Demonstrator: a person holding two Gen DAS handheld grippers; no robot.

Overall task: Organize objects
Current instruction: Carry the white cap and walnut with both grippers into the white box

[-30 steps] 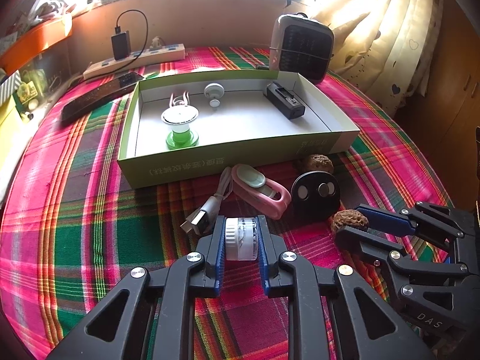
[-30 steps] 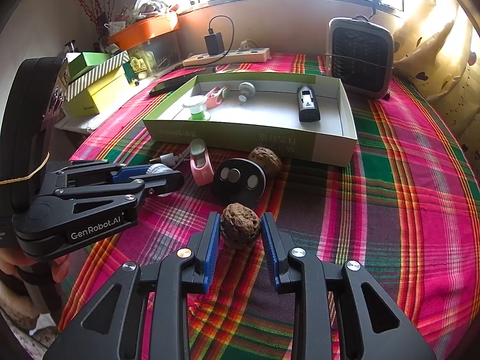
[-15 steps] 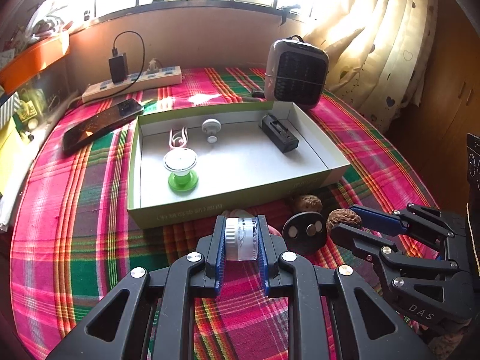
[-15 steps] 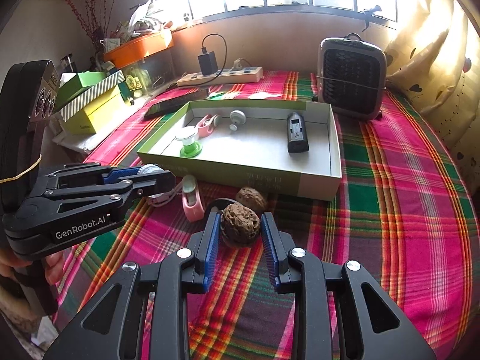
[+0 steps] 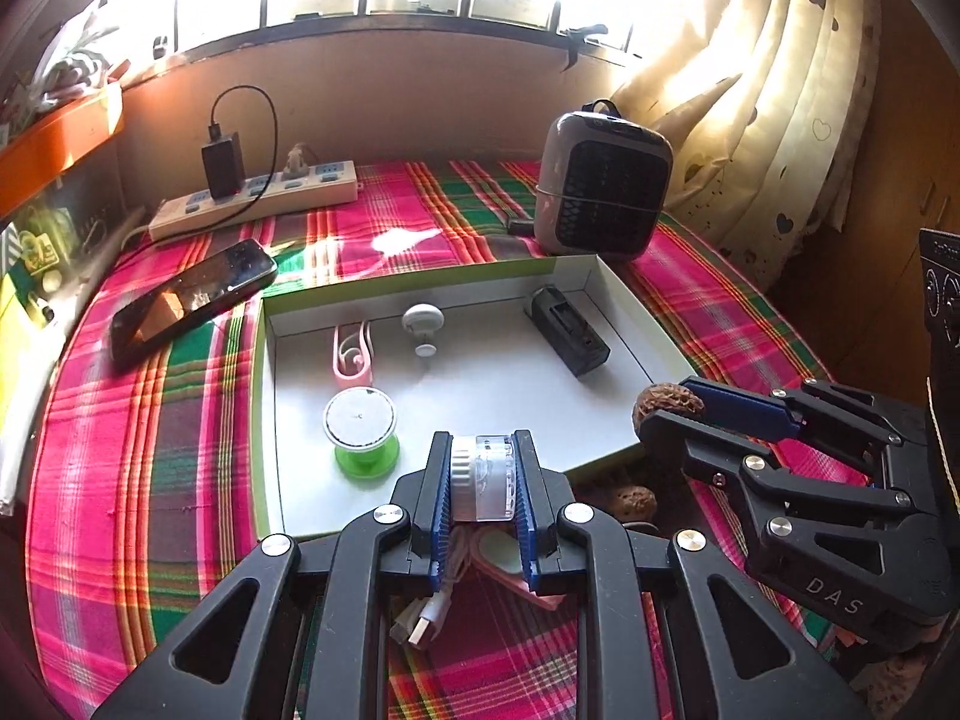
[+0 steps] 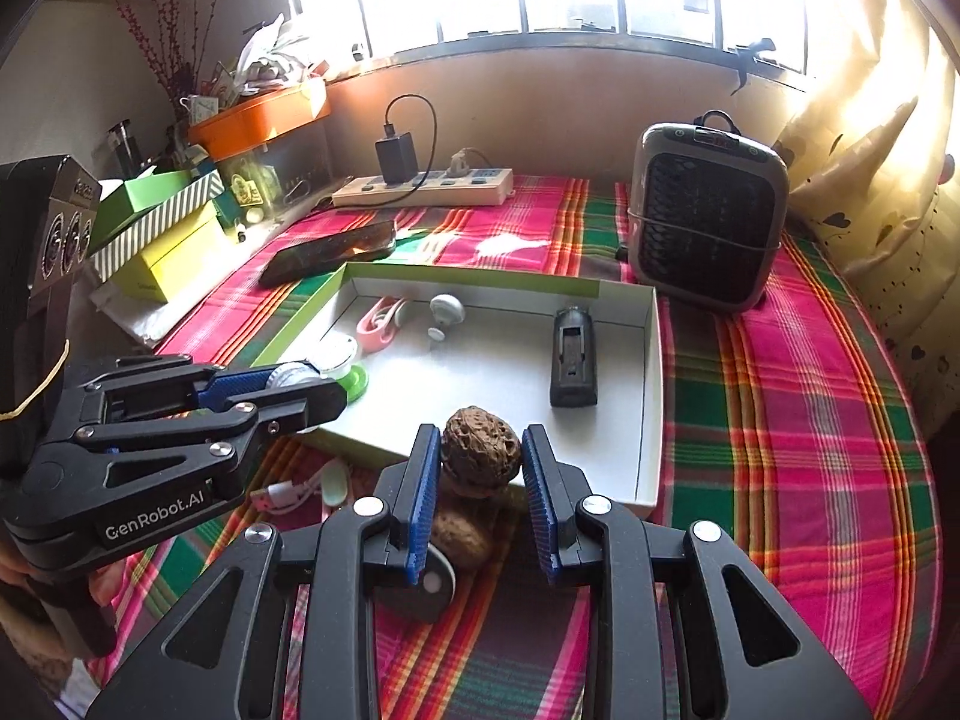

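Observation:
My left gripper (image 5: 482,474) is shut on a small clear and white spool (image 5: 485,476), held in the air over the near edge of the green-rimmed white box (image 5: 654,333). My right gripper (image 6: 480,461) is shut on a brown walnut (image 6: 480,447), raised over the box's near right corner. The box holds a green spool (image 5: 362,429), a pink clip (image 5: 353,354), a white knob (image 5: 423,324) and a black rectangular device (image 5: 567,330). Below the grippers on the plaid cloth lie a second walnut (image 6: 461,531), a black round disc (image 6: 429,585), a pink item and a USB cable (image 5: 429,618).
A grey fan heater (image 6: 708,216) stands behind the box at right. A black phone (image 5: 192,297) and a power strip (image 5: 252,198) with a charger lie at the back left. Coloured boxes (image 6: 156,228) sit at the table's left edge. A curtain (image 5: 780,90) hangs right.
Both grippers have risen and moved toward the box with the spool and the walnut still held. The loose items on the cloth now lie beneath them.

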